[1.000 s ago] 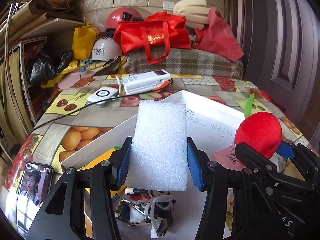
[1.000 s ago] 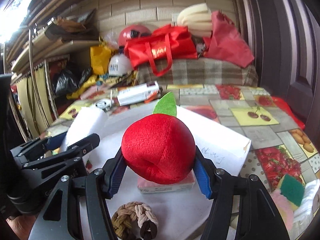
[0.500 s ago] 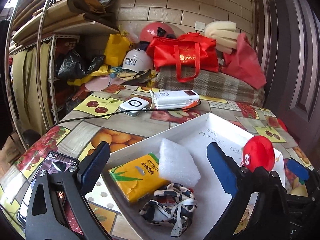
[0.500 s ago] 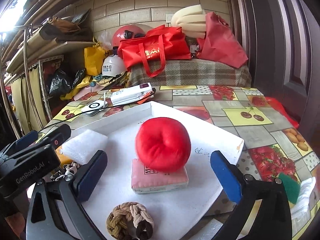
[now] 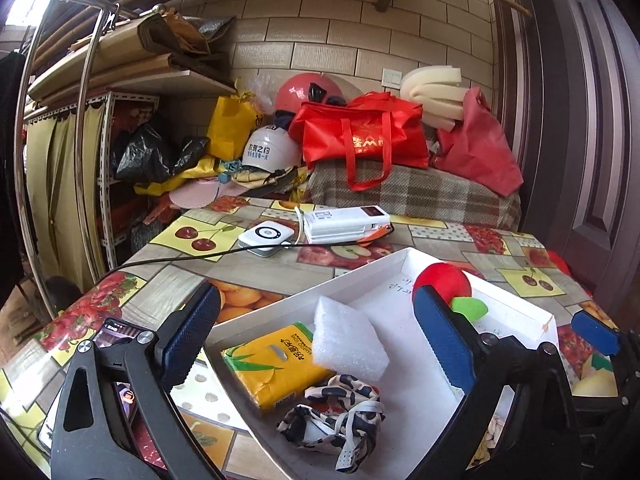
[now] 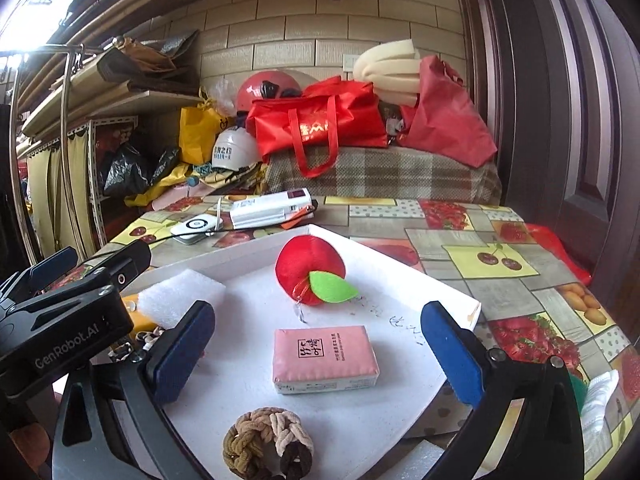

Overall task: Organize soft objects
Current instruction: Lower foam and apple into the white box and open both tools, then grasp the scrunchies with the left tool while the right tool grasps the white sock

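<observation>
A white tray point(image 5: 360, 282) point(image 6: 448, 286) on the fruit-pattern table holds the soft things. A white foam block point(image 5: 348, 338) point(image 6: 180, 296) leans on a yellow tissue pack point(image 5: 272, 362). A black-and-white fabric tie point(image 5: 336, 416) lies in front of them. A red plush apple point(image 6: 310, 274) point(image 5: 440, 282) lies on its side further back. A pink tissue pack point(image 6: 324, 358) and a braided hair tie point(image 6: 268, 444) lie near the right gripper. My left gripper point(image 5: 316, 344) and right gripper point(image 6: 316, 352) are open and empty above the tray's near side.
A phone point(image 5: 108, 340) lies at the table's left front. A white power bank point(image 5: 346, 224), a small white device point(image 5: 266, 238) and a black cable point(image 5: 192, 258) lie behind the tray. Bags and helmets pile up at the back. A green sponge point(image 6: 578, 388) lies at right.
Both grippers let go and opened. The foam block now rests on the yellow pack in the tray. The apple rolled off the pink pack onto its side. Both grippers pulled back.
</observation>
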